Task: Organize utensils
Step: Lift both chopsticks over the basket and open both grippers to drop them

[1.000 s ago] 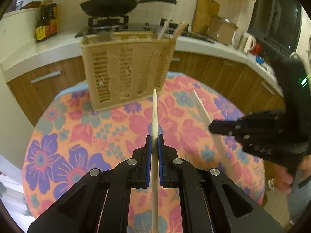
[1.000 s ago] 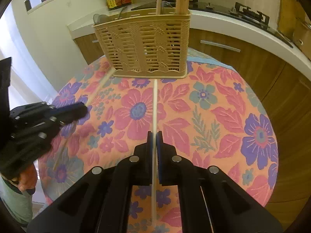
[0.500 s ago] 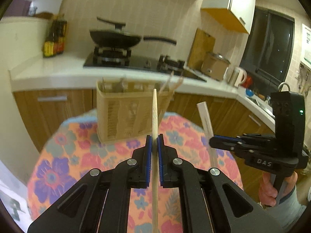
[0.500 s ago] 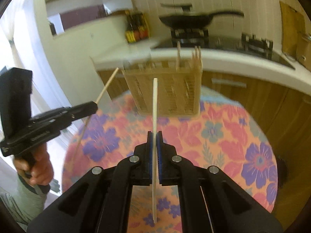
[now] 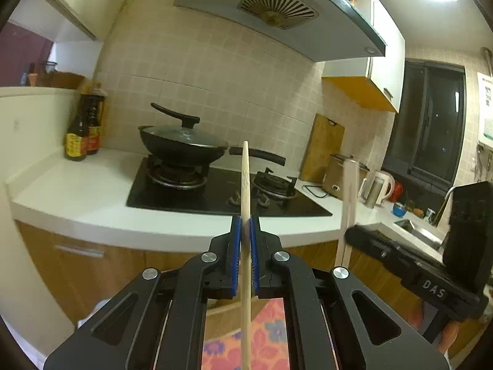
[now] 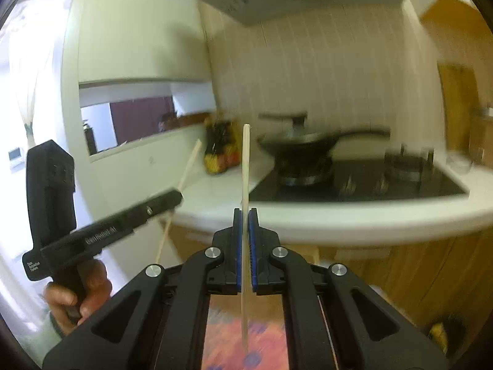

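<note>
Each tool, left tool point(image 5: 245, 231) and right tool point(image 6: 245, 225), pinches one thin, light, stiff, slippery chopstick point(image 5: 245, 178) point(image 6: 245, 166) near its middle.

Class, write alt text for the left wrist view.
The left gripper is shut on an upright wooden chopstick. Behind it a lidded black wok sits on the hob; at right, the right gripper holds another chopstick.

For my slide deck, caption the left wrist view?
Left tongs shut on a wooden chopstick, raised before the lidded wok on the stove.
</note>
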Demonstrator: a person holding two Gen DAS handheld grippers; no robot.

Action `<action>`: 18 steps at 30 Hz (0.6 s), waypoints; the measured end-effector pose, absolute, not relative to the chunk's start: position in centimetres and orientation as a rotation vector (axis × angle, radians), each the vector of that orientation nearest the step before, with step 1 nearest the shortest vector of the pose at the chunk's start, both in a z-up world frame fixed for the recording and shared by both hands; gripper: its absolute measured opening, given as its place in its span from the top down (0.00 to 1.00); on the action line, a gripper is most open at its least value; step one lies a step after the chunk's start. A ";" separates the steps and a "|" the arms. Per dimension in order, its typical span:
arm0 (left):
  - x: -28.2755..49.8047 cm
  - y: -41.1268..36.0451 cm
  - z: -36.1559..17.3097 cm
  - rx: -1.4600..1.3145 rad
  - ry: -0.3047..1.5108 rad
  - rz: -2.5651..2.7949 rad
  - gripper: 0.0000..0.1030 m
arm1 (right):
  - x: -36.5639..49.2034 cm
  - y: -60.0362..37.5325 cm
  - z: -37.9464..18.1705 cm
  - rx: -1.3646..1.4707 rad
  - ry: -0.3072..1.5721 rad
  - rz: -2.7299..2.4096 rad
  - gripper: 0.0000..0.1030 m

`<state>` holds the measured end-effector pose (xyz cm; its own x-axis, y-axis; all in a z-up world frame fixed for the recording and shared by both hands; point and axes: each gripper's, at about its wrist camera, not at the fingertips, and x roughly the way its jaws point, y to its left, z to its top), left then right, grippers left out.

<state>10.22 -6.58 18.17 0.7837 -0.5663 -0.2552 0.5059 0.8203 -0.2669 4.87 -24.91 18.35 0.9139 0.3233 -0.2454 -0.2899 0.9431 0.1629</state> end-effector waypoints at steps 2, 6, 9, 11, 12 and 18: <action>11.8 -7.5 18.2 -0.193 0.335 -0.583 0.96 | 6.0 -25.2 19.2 0.091 0.225 0.281 0.98; 14.3 -9.2 17.8 -0.200 0.303 -0.584 0.96 | 7.9 -26.5 21.1 0.074 0.148 0.223 0.98; 15.7 -9.8 16.9 -0.213 0.277 -0.571 0.96 | 9.9 -27.1 21.0 0.043 0.121 0.163 0.98; 16.6 -9.9 16.1 -0.232 0.270 -0.553 0.96 | 11.4 -27.4 20.2 0.027 0.121 0.129 0.98; 17.1 -10.0 15.6 -0.241 0.268 -0.543 0.96 | 12.2 -27.6 19.6 0.032 0.123 0.129 0.98; 18.7 -11.1 13.2 -0.228 0.234 -0.444 0.96 | 15.3 -29.0 15.7 0.118 0.121 0.125 0.98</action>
